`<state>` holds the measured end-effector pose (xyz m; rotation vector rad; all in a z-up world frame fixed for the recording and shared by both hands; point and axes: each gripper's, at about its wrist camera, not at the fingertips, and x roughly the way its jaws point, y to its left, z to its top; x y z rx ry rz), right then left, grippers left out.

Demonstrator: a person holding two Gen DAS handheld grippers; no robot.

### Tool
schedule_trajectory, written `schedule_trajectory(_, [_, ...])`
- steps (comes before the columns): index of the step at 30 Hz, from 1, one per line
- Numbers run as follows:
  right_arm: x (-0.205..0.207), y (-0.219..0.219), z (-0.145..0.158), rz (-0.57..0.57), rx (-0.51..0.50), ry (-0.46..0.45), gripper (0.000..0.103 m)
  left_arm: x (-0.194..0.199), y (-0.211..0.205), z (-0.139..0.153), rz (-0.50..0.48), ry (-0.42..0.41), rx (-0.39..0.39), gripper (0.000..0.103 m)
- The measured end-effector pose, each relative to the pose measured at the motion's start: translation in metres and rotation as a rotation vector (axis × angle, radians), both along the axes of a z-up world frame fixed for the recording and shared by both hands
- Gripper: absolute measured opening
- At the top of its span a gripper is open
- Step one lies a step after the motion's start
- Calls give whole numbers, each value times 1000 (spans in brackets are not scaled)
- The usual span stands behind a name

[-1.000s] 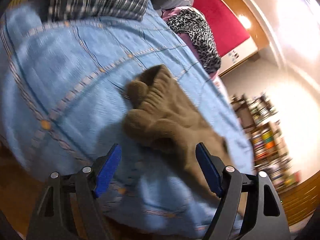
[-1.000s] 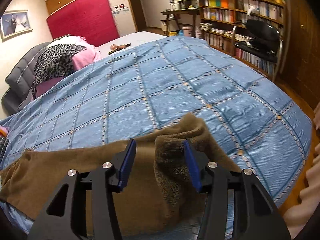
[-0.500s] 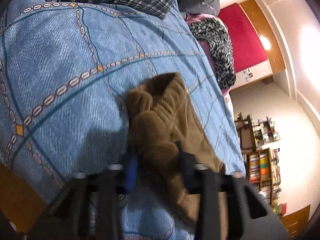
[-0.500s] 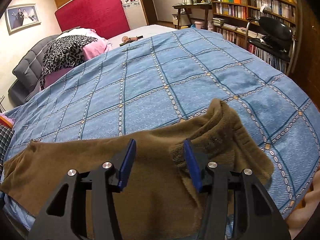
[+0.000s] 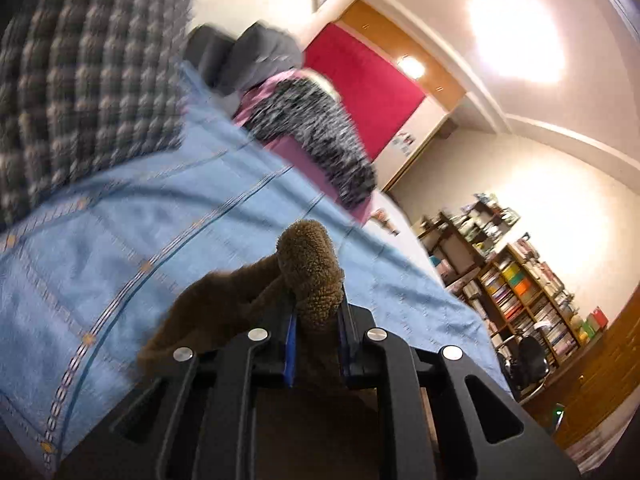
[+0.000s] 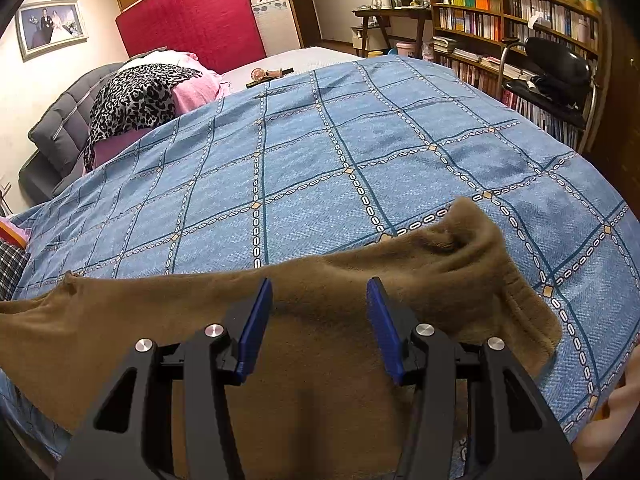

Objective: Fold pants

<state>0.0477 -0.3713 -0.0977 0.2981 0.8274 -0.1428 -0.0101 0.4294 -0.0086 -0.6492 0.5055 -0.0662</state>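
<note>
Brown fleece pants [image 6: 328, 300] lie stretched along the near edge of a bed with a blue checked cover [image 6: 320, 160]. Their ribbed end [image 6: 516, 292] is rumpled at the right. My right gripper [image 6: 318, 320] is open, its blue pads just above the middle of the pants, holding nothing. My left gripper [image 5: 316, 320] is shut on a bunched fold of the pants [image 5: 308, 268] and holds it lifted above the cover [image 5: 120, 232]. The left wrist view is blurred.
A plaid pillow [image 5: 80, 72] lies at the bed's left end. Leopard-print and pink bedding [image 6: 152, 88] is piled by the grey headboard. A bookshelf [image 6: 512, 28] and a black chair [image 6: 556, 68] stand beyond the bed's right side.
My left gripper closed on the bunched pants end and lifted it. My right gripper let go of the fold it held and opened wider; the pants now lie flatter.
</note>
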Motion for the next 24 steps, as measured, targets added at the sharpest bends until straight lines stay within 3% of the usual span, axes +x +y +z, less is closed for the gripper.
schedule_trajectory(5, [7, 3, -7, 4, 7, 30, 50, -15, 26, -77, 56, 233, -52, 15])
schedule_trajectory(8, [15, 13, -5, 39, 2, 29, 50, -25, 34, -104, 74, 289, -83, 20])
schedule_trajectory(12, [34, 40, 6, 125, 13, -2, 50, -30, 31, -103, 92, 308, -43, 32])
schedule_trajectory(17, [64, 91, 8, 251, 71, -20, 51, -25, 18, -78, 161, 344, 138, 56])
schedule_trajectory(24, [105, 203, 2, 512, 148, 15, 51, -19, 4, -45, 262, 314, 292, 58])
